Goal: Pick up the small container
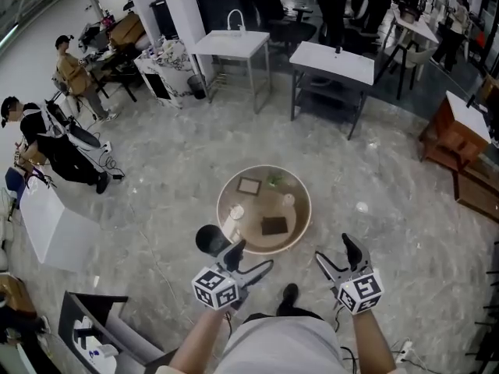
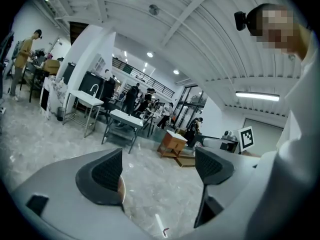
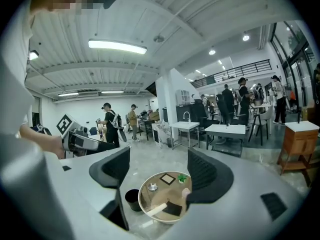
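A round tan table [image 1: 298, 223] stands on the marble floor ahead of me. On it are a small pale cup-like container [image 1: 288, 200], a round white dish [image 1: 236, 212], a framed square [image 1: 249, 185], a green sprig [image 1: 274, 180] and a dark square pad [image 1: 274, 225]. My left gripper [image 1: 253, 255] hovers at the table's near edge, jaws open and empty. My right gripper [image 1: 334, 248] is held to the right of the table, also open and empty. The right gripper view looks down on the table [image 3: 150, 206] and the container [image 3: 186, 191] between its jaws [image 3: 157, 171]. The left gripper [image 2: 160, 169] faces the room.
A black bin [image 1: 209, 240] stands on the floor against the table's left side, also seen as a bin [image 3: 132, 199] from the right. White tables [image 1: 333, 62] and a wooden desk [image 1: 456, 135] are farther back. People [image 1: 47, 142] and a white box [image 1: 47, 224] are at left.
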Tool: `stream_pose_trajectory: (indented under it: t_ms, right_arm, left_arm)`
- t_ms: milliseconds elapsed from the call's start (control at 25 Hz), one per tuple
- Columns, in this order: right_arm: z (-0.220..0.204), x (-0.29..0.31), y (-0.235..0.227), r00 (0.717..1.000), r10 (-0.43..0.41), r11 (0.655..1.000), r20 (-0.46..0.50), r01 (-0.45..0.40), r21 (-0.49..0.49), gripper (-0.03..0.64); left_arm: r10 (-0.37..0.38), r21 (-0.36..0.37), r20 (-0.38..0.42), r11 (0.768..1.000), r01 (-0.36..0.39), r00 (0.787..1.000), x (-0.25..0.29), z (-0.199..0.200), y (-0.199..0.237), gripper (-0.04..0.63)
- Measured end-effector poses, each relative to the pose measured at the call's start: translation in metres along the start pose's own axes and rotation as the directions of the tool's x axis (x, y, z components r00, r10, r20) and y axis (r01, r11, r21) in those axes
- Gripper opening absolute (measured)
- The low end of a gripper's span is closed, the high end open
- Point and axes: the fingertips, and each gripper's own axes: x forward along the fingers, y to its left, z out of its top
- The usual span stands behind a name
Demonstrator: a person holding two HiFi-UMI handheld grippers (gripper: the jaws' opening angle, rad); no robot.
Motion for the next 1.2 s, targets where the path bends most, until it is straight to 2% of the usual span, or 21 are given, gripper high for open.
stream_pose_trajectory:
  t_ms: [360,720,960,1200]
  right_arm:
    - [-0.006,0.036,-0.063,0.997,0.061,0.998,-0.048,-0.06,0.01,0.373]
    - [-0.013,0.076,-0.089,0.992,0.089,0.996,-0.085,-0.087,0.025,0.373]
    - [-0.028,0.11,-0.097,0.988,0.089,0.996,-0.127,-0.085,0.04,0.373]
    - [-0.036,0.163,-0.105,0.986,0.079,0.997,-0.148,-0.077,0.017,0.37]
  left_arm:
    - [0.051,-0.025,-0.022,0.998,-0.051,0.998,0.062,0.008,0.013,0.457]
    - [0.092,-0.052,-0.04,0.994,-0.094,0.995,0.087,0.015,0.044,0.456]
    - [0.093,-0.063,-0.07,0.993,-0.097,0.993,0.104,0.015,0.077,0.456]
    - [0.063,-0.055,-0.122,0.996,-0.07,0.991,0.132,0.021,0.125,0.454]
